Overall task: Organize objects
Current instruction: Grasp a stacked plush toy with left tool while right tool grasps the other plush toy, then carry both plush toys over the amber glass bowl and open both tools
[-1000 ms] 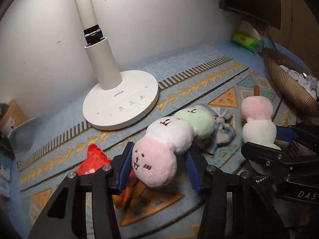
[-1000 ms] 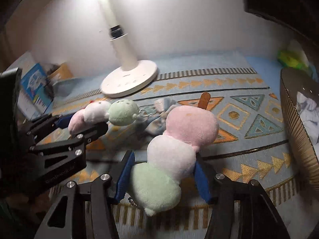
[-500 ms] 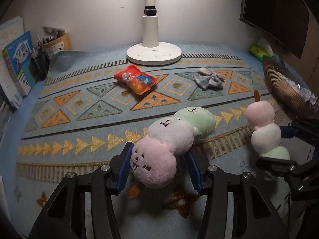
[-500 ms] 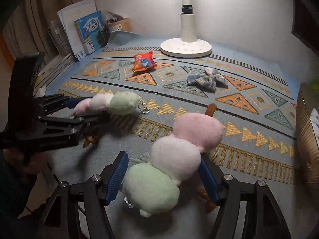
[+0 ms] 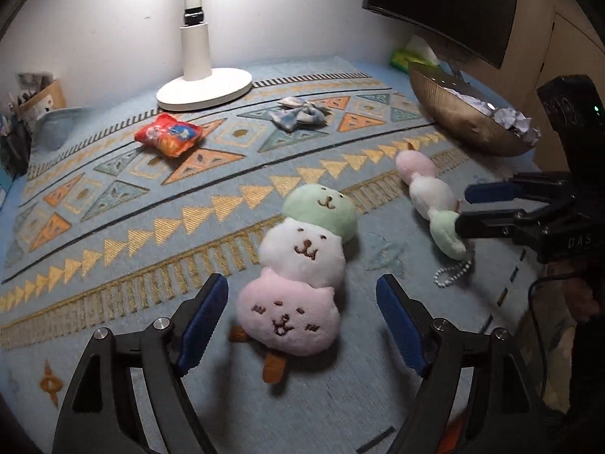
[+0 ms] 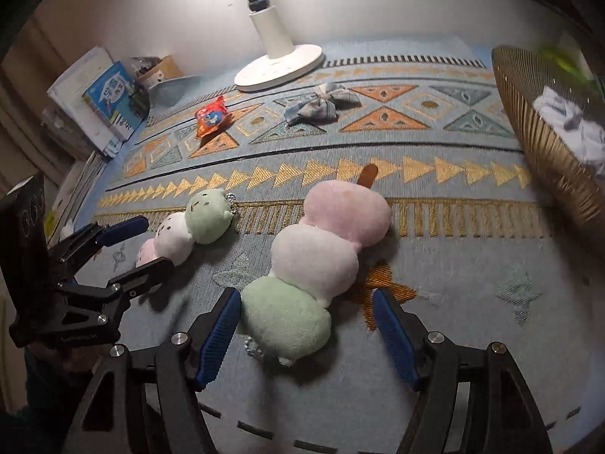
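Two three-ball plush skewers (pink, white, green) lie on the patterned blue mat. One with stitched faces (image 5: 302, 261) lies between the open fingers of my left gripper (image 5: 302, 314); it also shows in the right wrist view (image 6: 181, 232). The other plush (image 6: 321, 261), faces hidden, lies between the open fingers of my right gripper (image 6: 306, 325); it shows in the left wrist view (image 5: 431, 196) with the right gripper (image 5: 472, 208) around its green end. Neither gripper grips its plush.
A red snack packet (image 5: 168, 137), a checked fabric bow (image 5: 300, 115) and a white lamp base (image 5: 204, 89) lie farther back. A woven basket (image 5: 465, 121) with crumpled paper stands at right. Books (image 6: 102, 102) stand at the far left.
Both grippers went from shut on their plush skewers to open. The plushes now lie flat on the mat near its front edge, side by side.
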### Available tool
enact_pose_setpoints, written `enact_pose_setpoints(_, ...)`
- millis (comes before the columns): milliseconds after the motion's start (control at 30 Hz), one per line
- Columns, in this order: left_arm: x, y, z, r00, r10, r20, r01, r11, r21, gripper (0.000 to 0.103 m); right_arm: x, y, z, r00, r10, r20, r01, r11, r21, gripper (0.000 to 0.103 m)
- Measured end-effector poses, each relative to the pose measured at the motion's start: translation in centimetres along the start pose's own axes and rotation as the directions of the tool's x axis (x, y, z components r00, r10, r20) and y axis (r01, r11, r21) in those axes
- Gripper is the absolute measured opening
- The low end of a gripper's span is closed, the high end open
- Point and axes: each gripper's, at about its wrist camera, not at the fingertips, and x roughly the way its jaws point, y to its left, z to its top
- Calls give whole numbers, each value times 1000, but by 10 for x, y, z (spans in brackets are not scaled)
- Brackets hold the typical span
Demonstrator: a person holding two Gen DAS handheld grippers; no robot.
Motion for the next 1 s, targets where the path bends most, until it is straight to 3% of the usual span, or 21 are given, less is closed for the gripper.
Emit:
enact_pose_setpoints(133,14,15,8,1000,-15,-26,14,1000,-22,80,9,7,2,999,13,47,-16,997,75,77)
enact_pose_setpoints(233,24,20,9,993,-114,-41,113,993,-24,80,11,17,3,996,-45,73,37,994,102,82)
enact_pose_setpoints(400,26,19,10,992,-124,-16,123,992,-17,80,14,26,1,984,-142,105,128,983,131,82)
enact_pose_setpoints(500,25,13,8,998,-70,-6,70,997,15,64,18,33,2,975,-196,104,189,979,77,81)
enact_pose_setpoints(567,22,11,7,996,-88,6,88,996,21,50,18,33,2,968,-226,108,220,973,64,67)
enact_pose_setpoints(633,21,8,5,997,-76,12,76,997,20,48,16,32,1,957,-265,118,261,964,46,53)
enact_pose_setpoints(767,16,1,5,997,-72,32,72,997,23,44,0,21,-1,975,-170,144,162,985,65,49)
enact_pose_setpoints(933,-1,-2,16,984,-161,77,164,986,-34,44,-48,3,5,957,-157,243,140,986,86,49)
enact_pose_setpoints(1000,-10,-7,25,983,-153,96,157,987,-31,44,-69,-7,9,951,-139,275,112,988,109,49)
